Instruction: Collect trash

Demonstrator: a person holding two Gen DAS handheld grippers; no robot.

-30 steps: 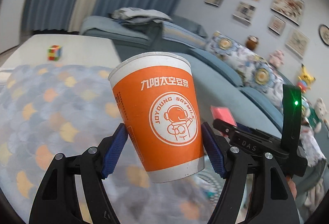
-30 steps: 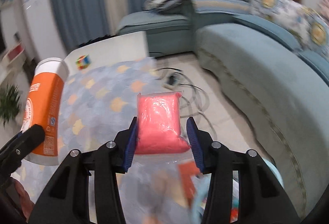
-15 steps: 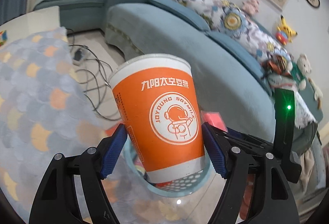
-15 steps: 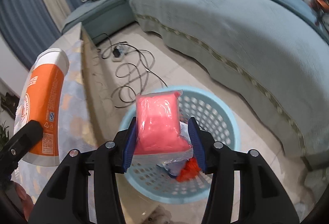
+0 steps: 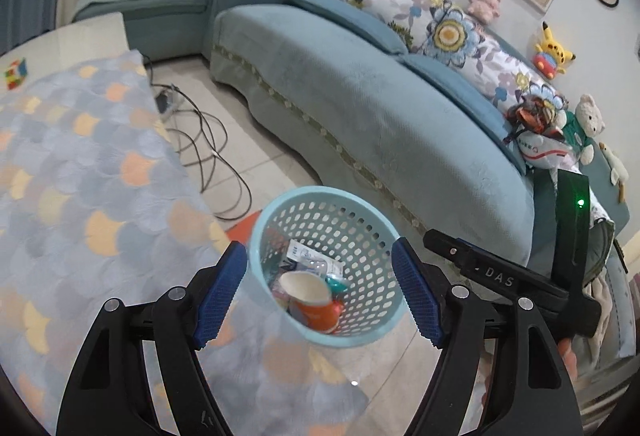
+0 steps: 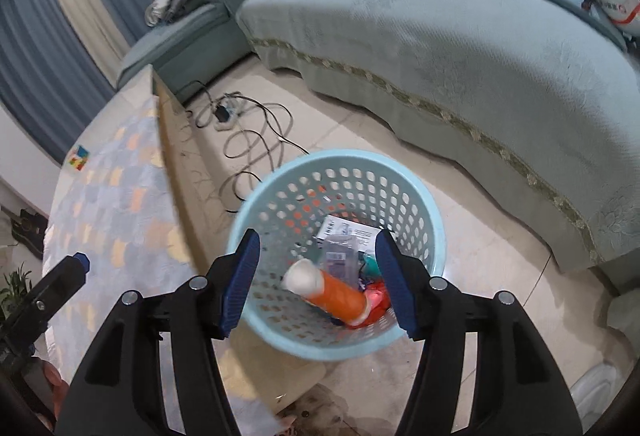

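Both sets of jaws stood apart and empty above the blue basket (image 5: 362, 336) on the floor beside the desk (image 5: 80, 172), the right gripper (image 6: 316, 282) having just been opening with nothing left between its pads. The drop looked done: the orange cup (image 6: 336, 294) lay on its side inside the basket, a pink packet (image 6: 376, 298) by its base, among other wrappers. Next, I judged, the left gripper (image 5: 318, 294) and its partner would need to swing back over the desk for more trash; a small coloured cube (image 5: 16, 73) sat at its far end.
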